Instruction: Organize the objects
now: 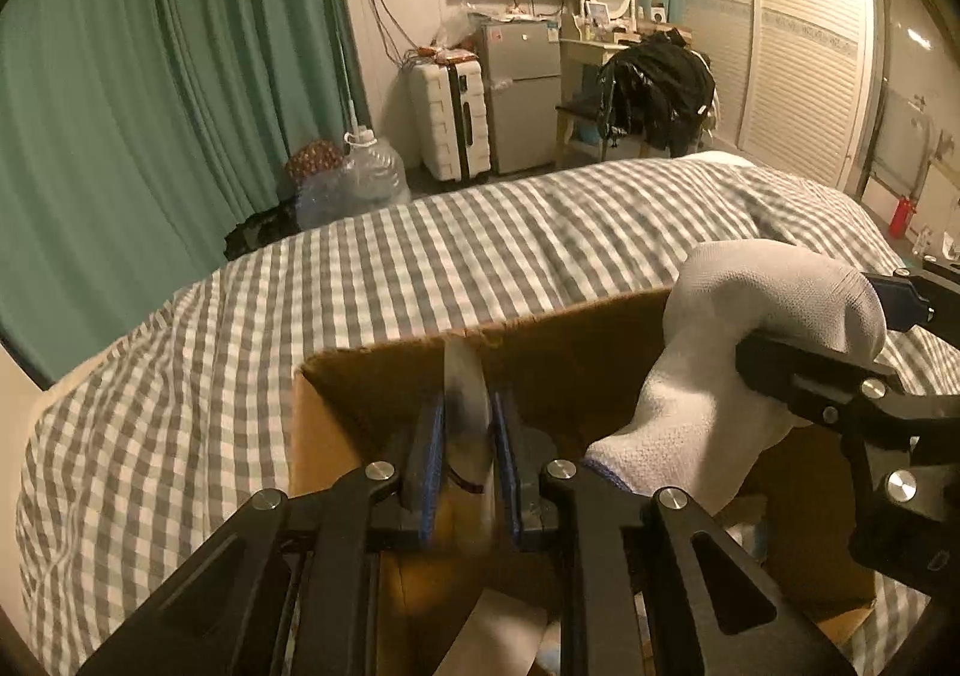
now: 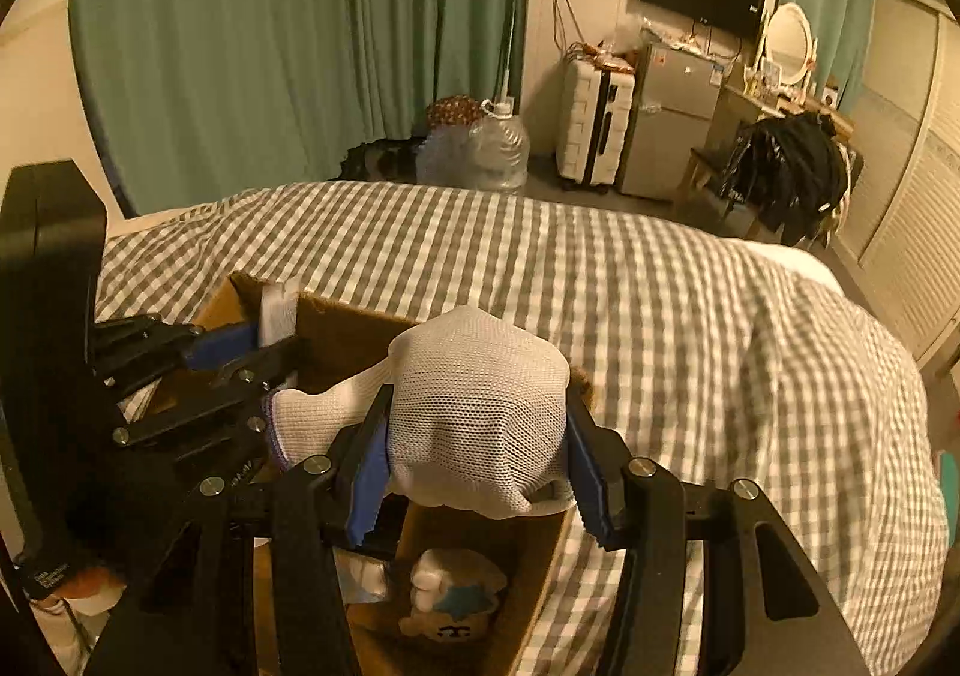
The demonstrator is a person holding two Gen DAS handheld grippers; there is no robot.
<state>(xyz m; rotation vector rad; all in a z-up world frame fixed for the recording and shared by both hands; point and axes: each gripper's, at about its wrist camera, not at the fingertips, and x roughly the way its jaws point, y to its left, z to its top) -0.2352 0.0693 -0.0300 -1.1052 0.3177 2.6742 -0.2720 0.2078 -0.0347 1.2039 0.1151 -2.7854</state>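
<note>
An open cardboard box [image 1: 372,376] sits on the checked bed; it also shows in the right wrist view [image 2: 336,328]. My left gripper [image 1: 468,424] is shut on a thin clear plastic piece [image 1: 465,406] over the box. It shows at the left in the right wrist view [image 2: 240,352]. My right gripper [image 2: 474,454] is shut on a white knitted sock [image 2: 480,406] and holds it above the box. The sock hangs down into the box in the left wrist view [image 1: 720,352]. A small plush toy [image 2: 450,604] lies inside the box.
The grey-and-white checked bedspread [image 2: 660,316] stretches beyond the box. Past the bed stand a water jug [image 1: 372,178], a white suitcase [image 1: 450,118], a small fridge [image 1: 522,100] and a chair with dark clothes [image 1: 660,82]. Green curtains [image 1: 150,76] hang at left.
</note>
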